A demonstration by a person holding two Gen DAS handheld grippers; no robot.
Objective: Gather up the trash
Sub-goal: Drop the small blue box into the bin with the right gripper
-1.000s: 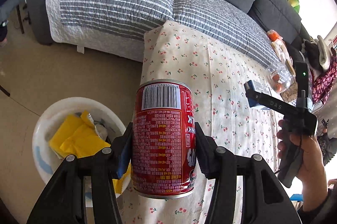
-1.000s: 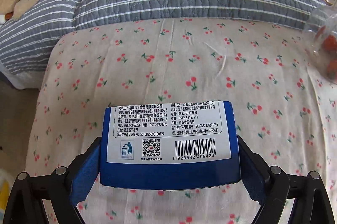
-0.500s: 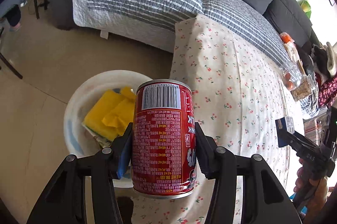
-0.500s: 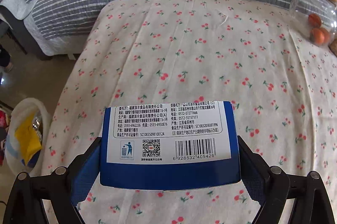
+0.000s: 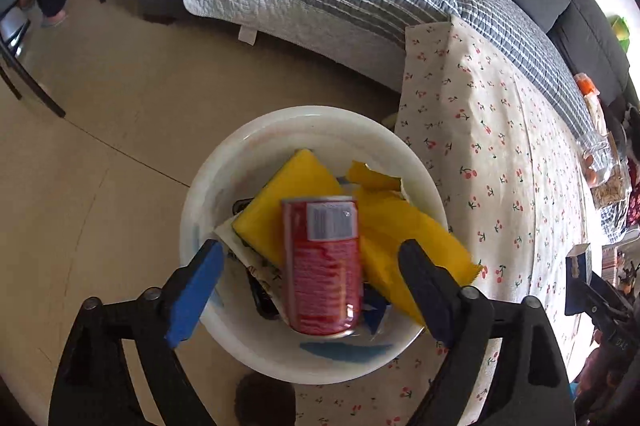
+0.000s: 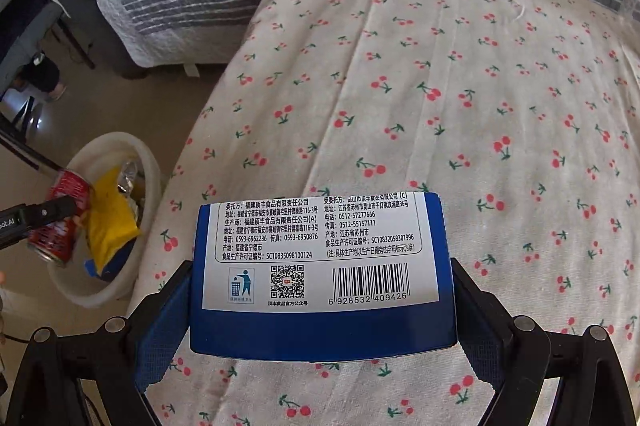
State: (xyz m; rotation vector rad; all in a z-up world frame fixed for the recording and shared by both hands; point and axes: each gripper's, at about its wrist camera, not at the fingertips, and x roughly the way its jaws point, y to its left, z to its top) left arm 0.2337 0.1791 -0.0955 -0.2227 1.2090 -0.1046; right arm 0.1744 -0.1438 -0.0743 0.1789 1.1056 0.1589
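My left gripper is now spreading wide, its jaws no longer touching the red cylindrical metal drink can, which is dropping over the round white plastic bin at six o'clock; that piece is binned, I judge. Its long axis runs twelve to six, barcode end toward twelve. My right gripper is pinching the flat blue cardboard box, long axis three to nine, above the cherry-print tablecloth.

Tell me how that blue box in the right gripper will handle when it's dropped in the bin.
The blue box looks like thin printed cardboard, so probably light. Its flat sides sit square between the fingers, so slipping seems unlikely. Flat-faced, it shouldn't roll once in the bin.
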